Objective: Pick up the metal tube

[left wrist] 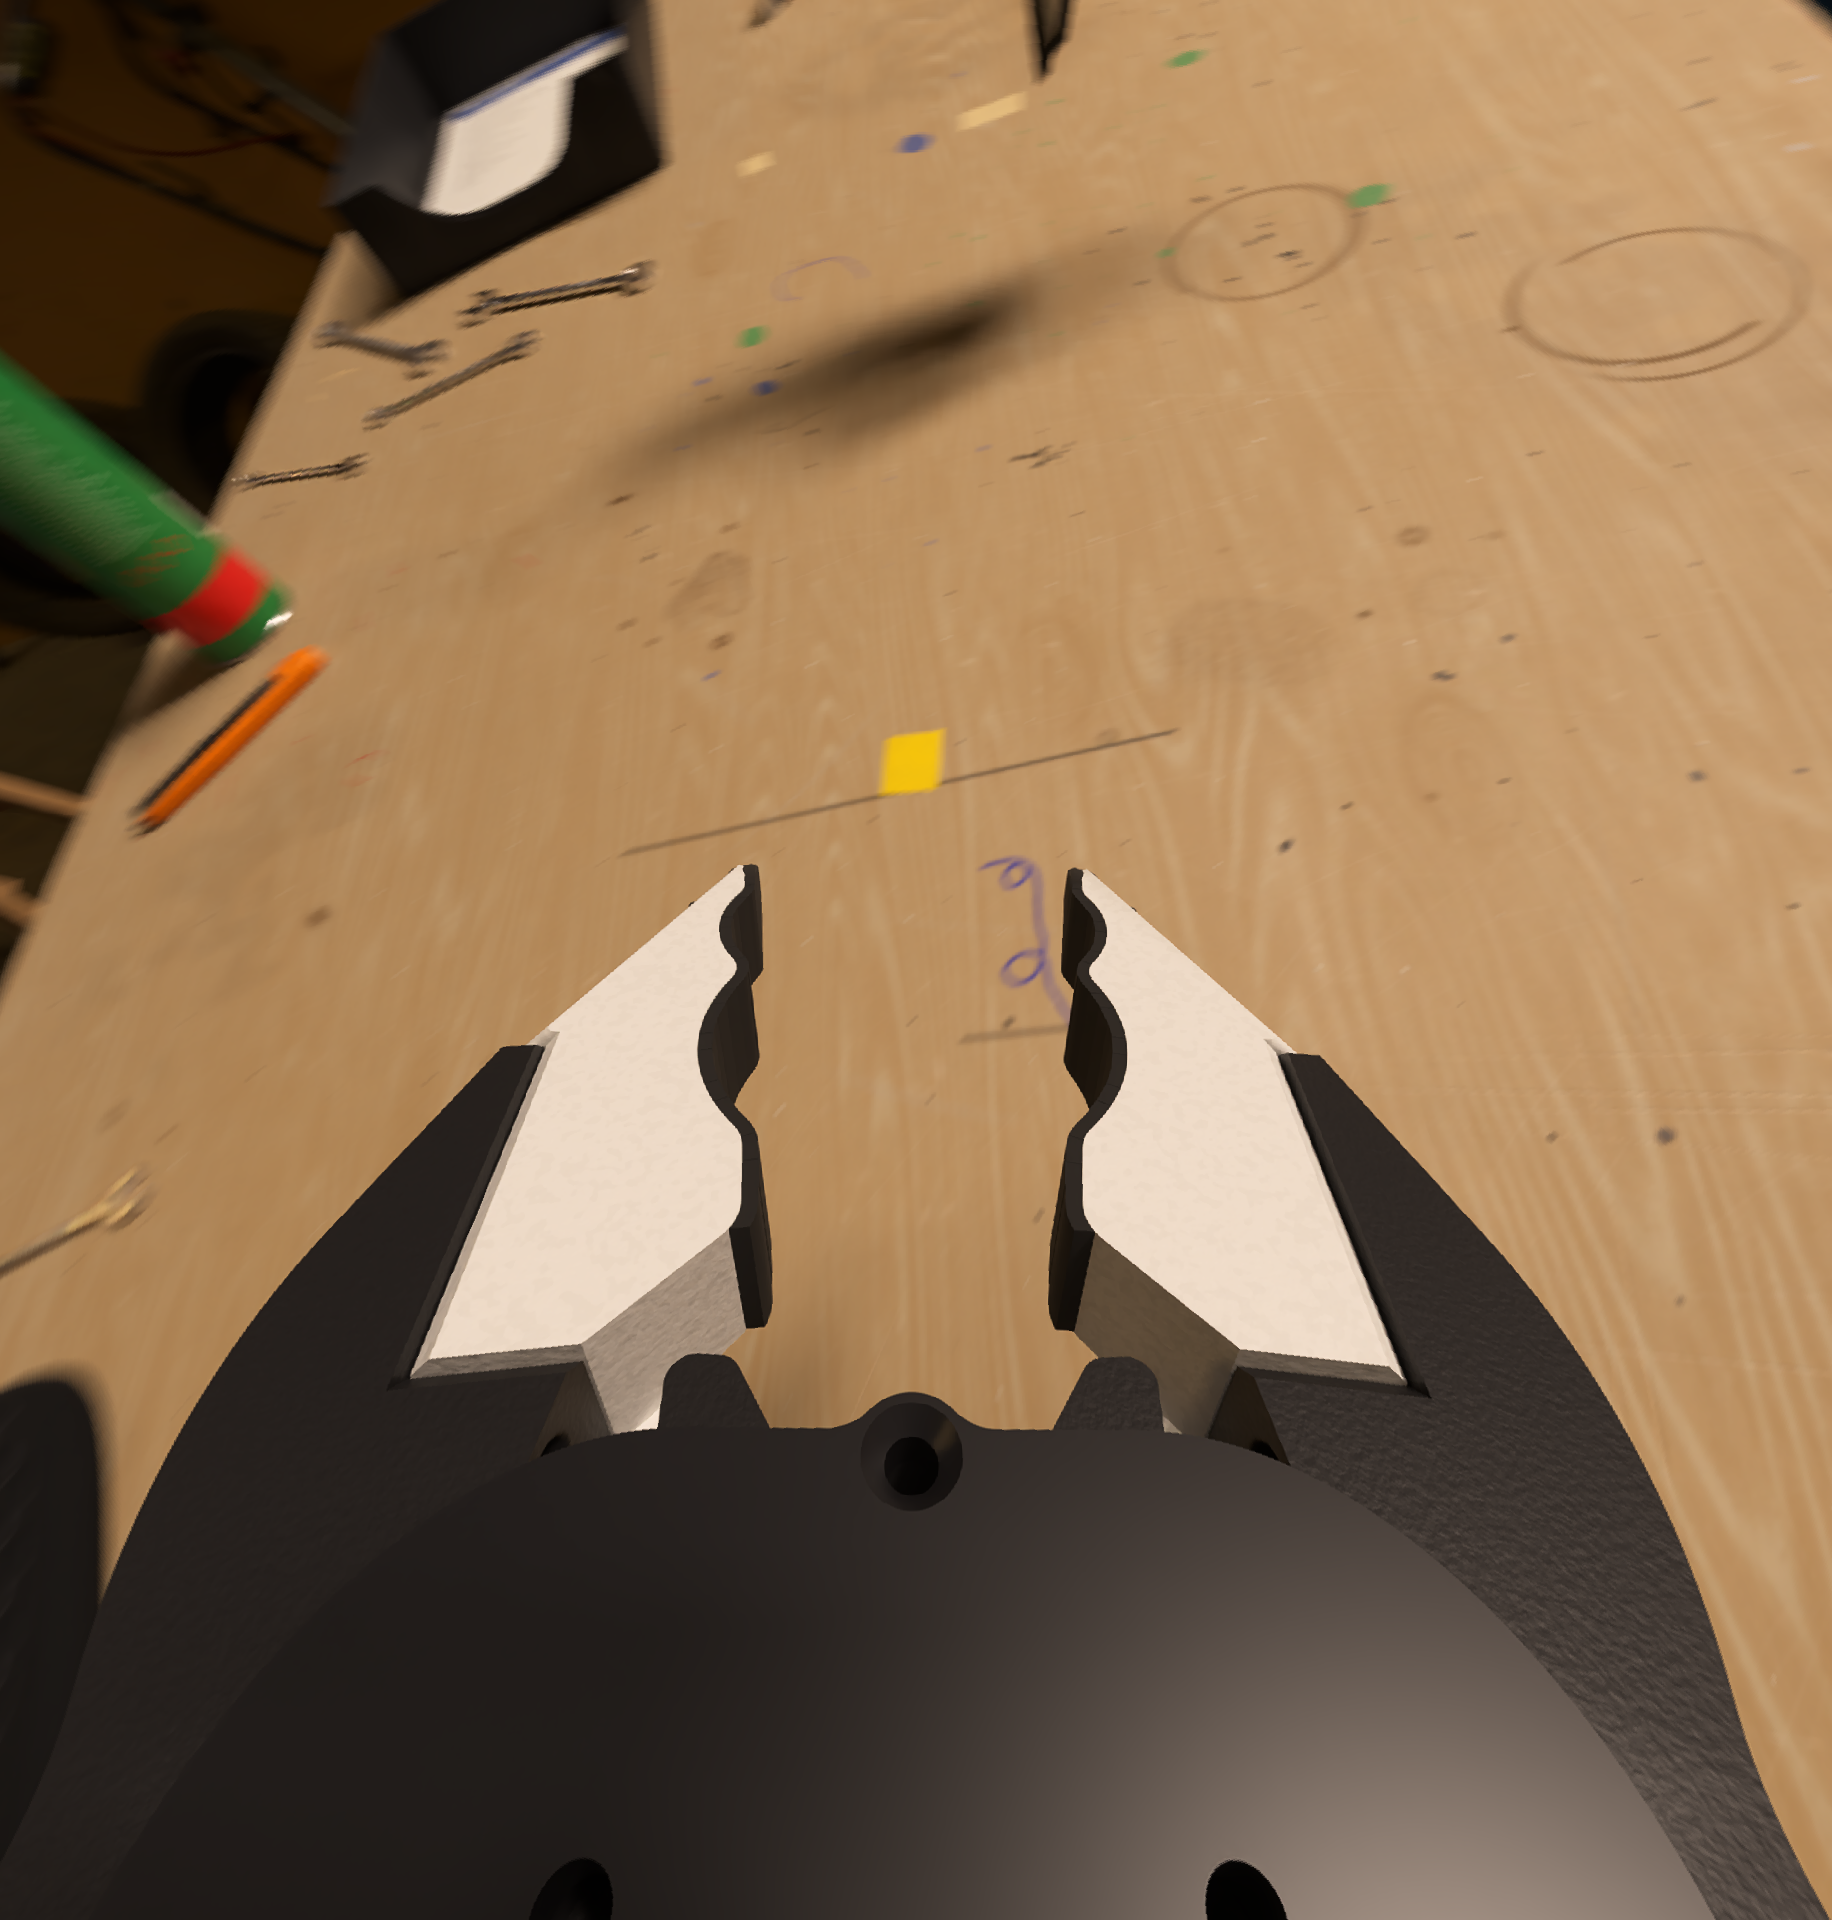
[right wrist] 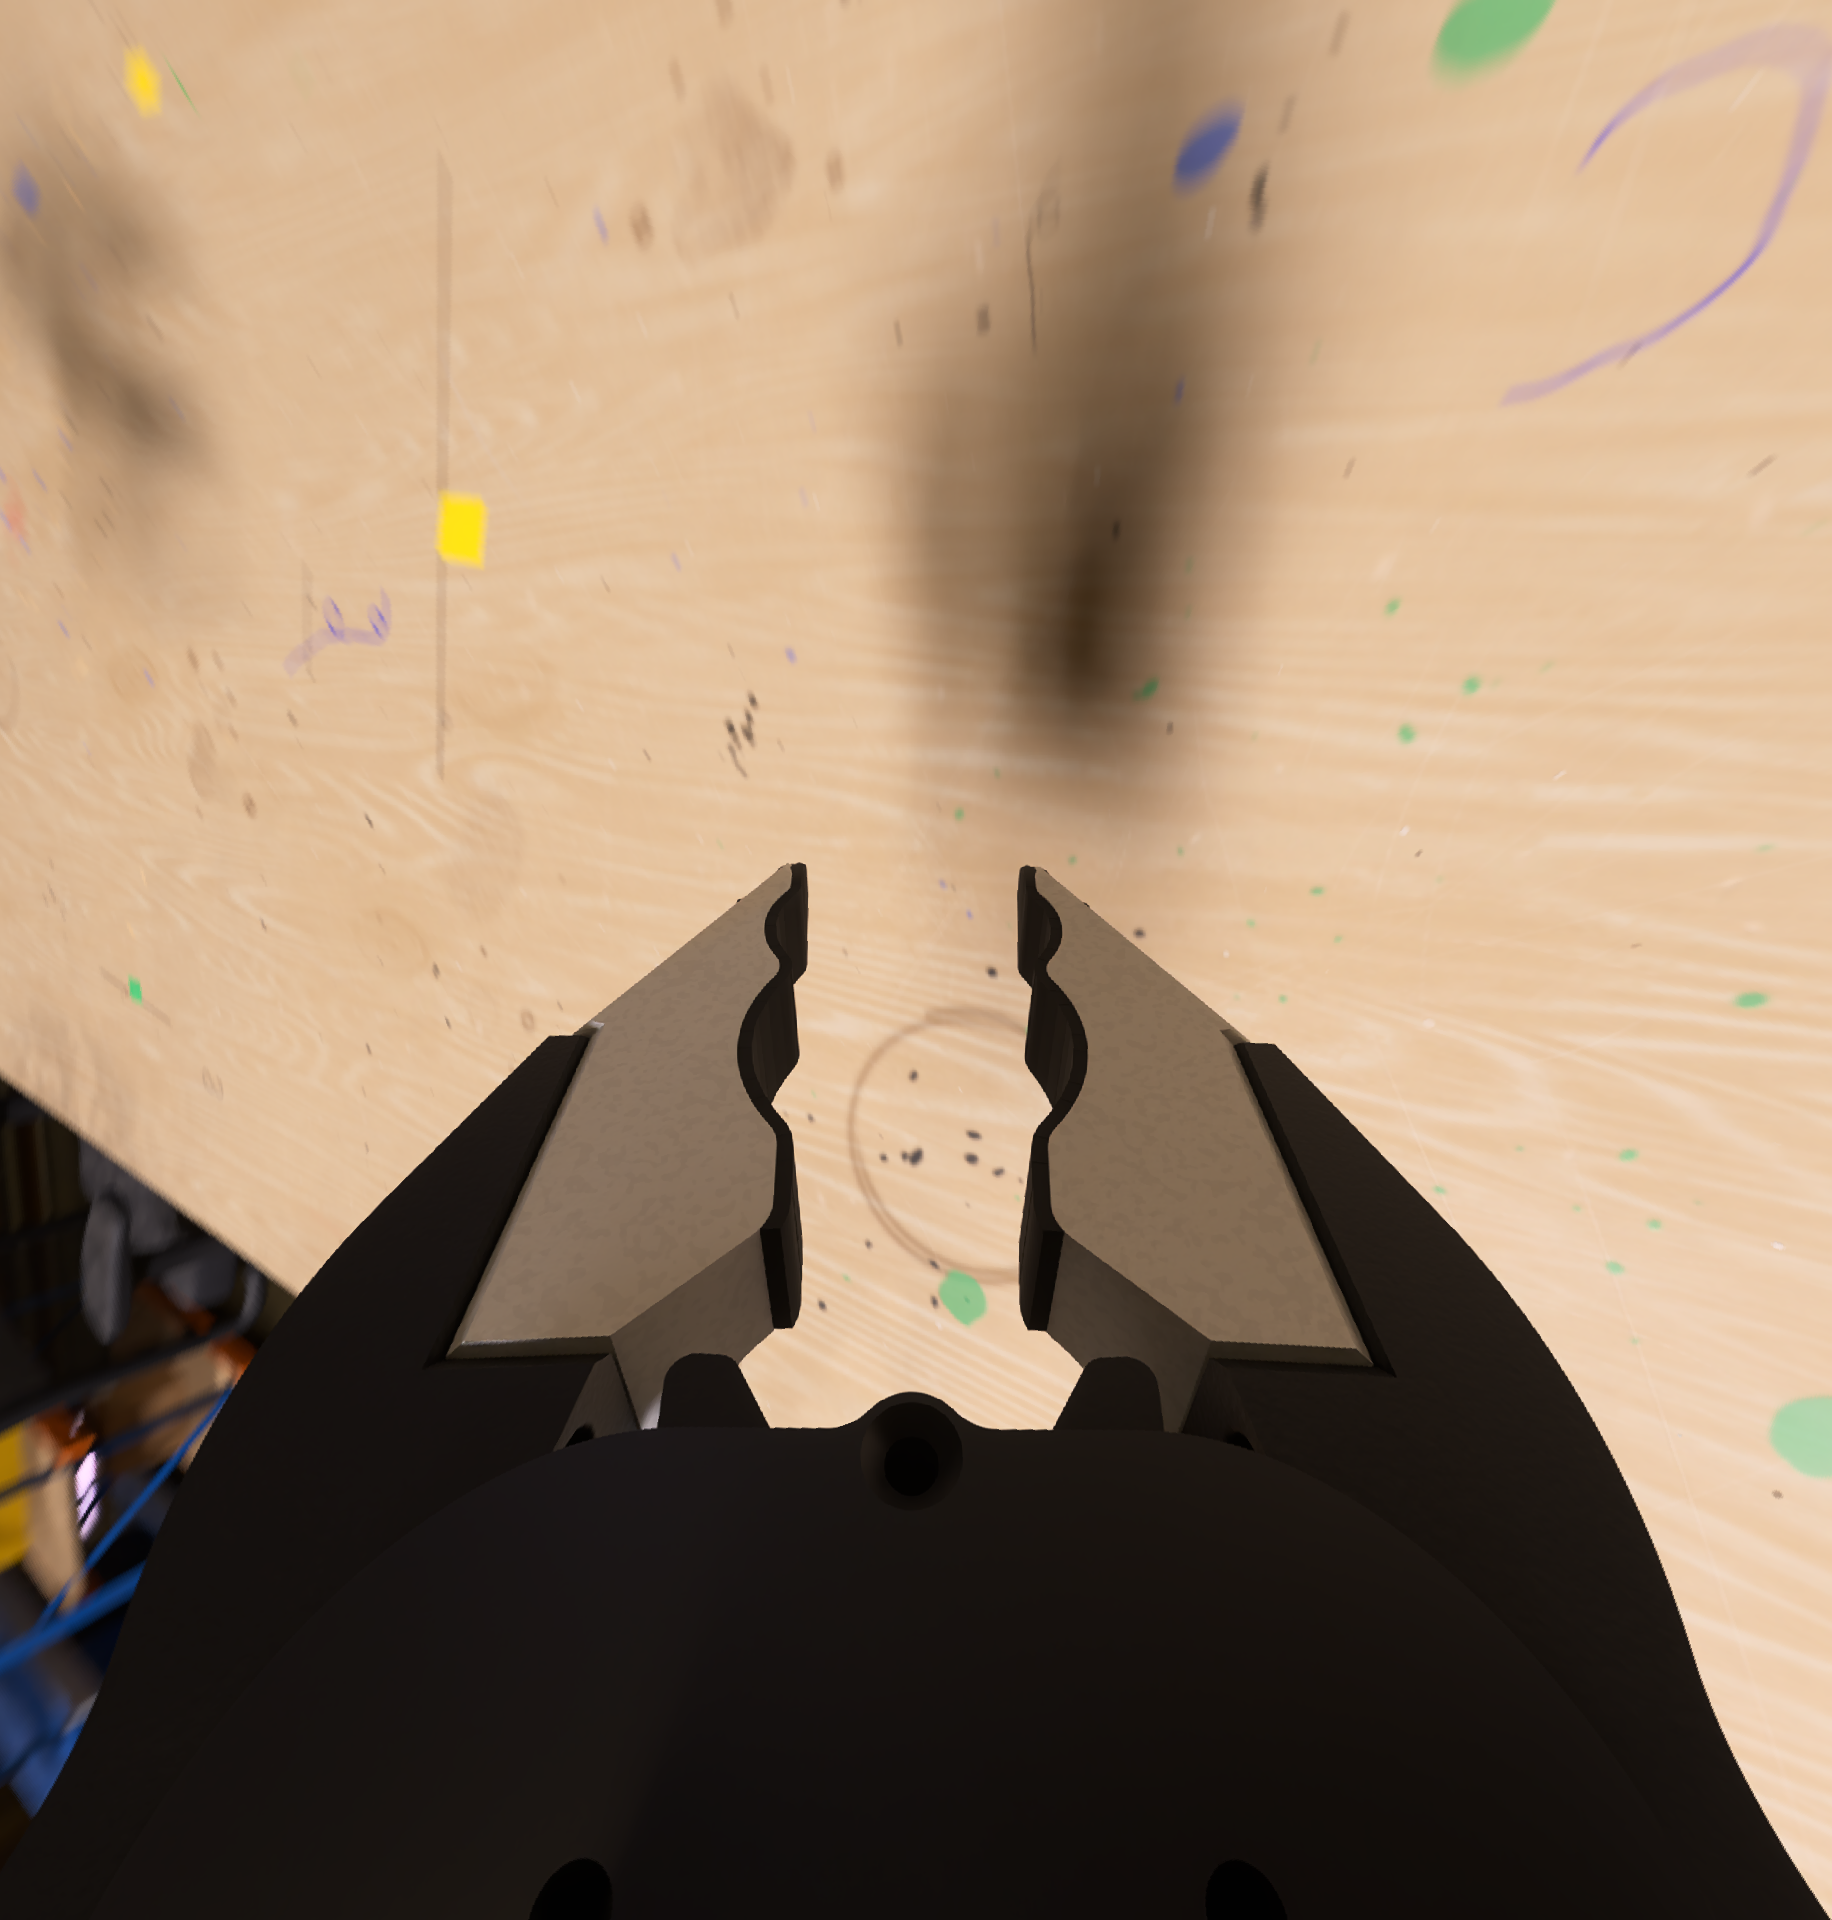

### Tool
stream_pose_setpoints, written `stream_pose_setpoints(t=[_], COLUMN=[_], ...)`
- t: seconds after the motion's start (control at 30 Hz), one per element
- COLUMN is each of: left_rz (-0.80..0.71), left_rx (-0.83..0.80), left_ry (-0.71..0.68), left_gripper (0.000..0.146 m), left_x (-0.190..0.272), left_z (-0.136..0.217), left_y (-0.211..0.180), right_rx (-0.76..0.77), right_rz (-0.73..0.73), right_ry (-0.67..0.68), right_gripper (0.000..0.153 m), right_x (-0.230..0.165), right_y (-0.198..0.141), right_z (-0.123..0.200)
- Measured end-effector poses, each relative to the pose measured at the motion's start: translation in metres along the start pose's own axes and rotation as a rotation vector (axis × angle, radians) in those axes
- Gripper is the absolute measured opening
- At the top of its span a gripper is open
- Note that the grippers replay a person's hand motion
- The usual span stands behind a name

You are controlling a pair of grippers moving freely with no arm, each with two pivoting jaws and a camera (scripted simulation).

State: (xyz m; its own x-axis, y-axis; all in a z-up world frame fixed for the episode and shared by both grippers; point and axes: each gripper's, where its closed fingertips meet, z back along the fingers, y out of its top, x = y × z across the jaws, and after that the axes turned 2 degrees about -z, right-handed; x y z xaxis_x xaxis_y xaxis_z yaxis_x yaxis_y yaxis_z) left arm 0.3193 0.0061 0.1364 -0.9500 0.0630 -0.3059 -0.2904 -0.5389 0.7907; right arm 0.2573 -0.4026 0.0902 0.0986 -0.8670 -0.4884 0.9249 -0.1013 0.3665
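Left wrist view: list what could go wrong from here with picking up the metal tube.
1. No metal tube shows plainly in either view. The left hand-held gripper is open over bare table, so closing now would likely grasp nothing.
2. The green and red cylinder hangs at the table's left edge, beside the orange pencil; a careless sweep could knock either off.
3. The wrenches lie far off and blurred; one might be mistaken for the tube.
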Motion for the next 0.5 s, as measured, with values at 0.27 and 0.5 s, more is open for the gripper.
stream_pose_setpoints(t=[0.27, 0.5], left_rz=[0.155, 0.379], left_rx=[-0.288, -0.635], left_ry=[0.531, 0.674], left_gripper=[0.058, 0.059], left_x=[-0.099, -0.105], left_z=[0.217, 0.370], left_y=[-0.089, -0.209], right_rx=[0.491, 0.436], right_rz=[0.298, 0.499], right_ry=[-0.086, 0.145], right_gripper=[0.051, 0.056], right_x=[-0.097, -0.203], right_y=[0.041, 0.040], right_z=[0.066, -0.005])
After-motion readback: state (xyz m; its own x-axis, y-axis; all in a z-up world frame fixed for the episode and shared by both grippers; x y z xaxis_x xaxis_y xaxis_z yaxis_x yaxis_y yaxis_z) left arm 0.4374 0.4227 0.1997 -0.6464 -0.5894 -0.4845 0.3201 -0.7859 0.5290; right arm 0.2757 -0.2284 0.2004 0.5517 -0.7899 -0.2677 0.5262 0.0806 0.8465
